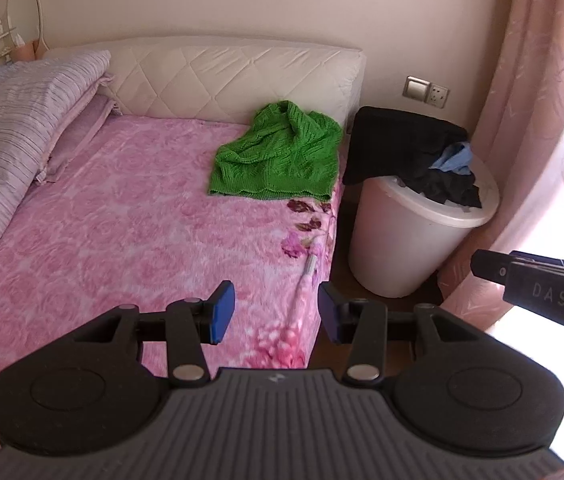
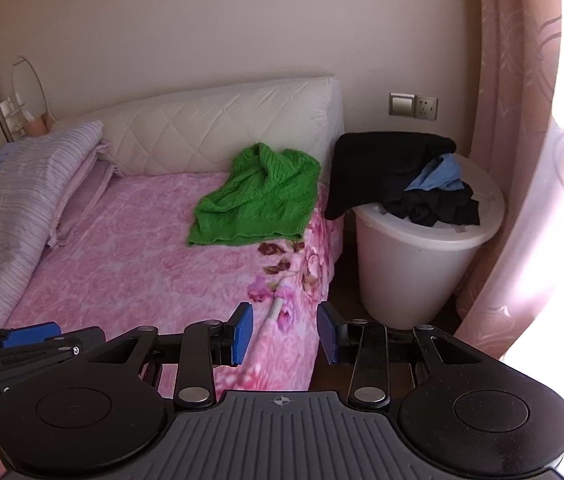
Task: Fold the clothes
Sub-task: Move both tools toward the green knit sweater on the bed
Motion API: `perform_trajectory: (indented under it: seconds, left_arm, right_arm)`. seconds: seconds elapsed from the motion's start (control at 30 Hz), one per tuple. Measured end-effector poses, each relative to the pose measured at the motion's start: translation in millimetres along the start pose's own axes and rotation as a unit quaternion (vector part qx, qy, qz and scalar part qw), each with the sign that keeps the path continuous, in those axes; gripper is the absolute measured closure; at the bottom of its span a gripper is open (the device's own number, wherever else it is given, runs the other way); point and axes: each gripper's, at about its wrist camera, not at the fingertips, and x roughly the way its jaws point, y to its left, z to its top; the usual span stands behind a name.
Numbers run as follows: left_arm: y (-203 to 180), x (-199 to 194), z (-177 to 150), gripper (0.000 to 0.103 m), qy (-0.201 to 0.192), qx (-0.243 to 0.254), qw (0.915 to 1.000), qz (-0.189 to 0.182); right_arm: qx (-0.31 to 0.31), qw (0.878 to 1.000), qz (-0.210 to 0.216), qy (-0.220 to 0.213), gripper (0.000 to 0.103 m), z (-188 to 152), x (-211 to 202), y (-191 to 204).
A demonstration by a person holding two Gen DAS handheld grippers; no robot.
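Beside bed, bin [image 2: 410,268] clothes [image 2: 434,200] (dark, indistinct) tangle; green sweater [image 1: 278,156] crumpled.

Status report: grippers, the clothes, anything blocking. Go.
Left gripper open, empty, over bed edge. Right gripper open, empty. Green knit sweater crumpled on pink blanket, untouched. Dark clothes heaped on white bucket. Nothing blocking.
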Motion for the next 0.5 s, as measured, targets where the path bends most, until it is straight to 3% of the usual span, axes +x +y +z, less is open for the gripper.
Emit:
perform_trajectory:
  seconds: [0.33,0.5]
  left_arm:
    - [24.4,87.9,84.6,0.062,0.028,0.001,0.9995,-0.011]
    - [35.4,129.0,118.8,0.062,0.040,0.002,0.9991,-0.013]
  right_arm:
    - [0.005,1.000,-0.012,0.026,0.064,88.0,101.8,12.6]
    - [0.000,0.999,-0.025,0.048,0.064,110.9,139.3,17.5]
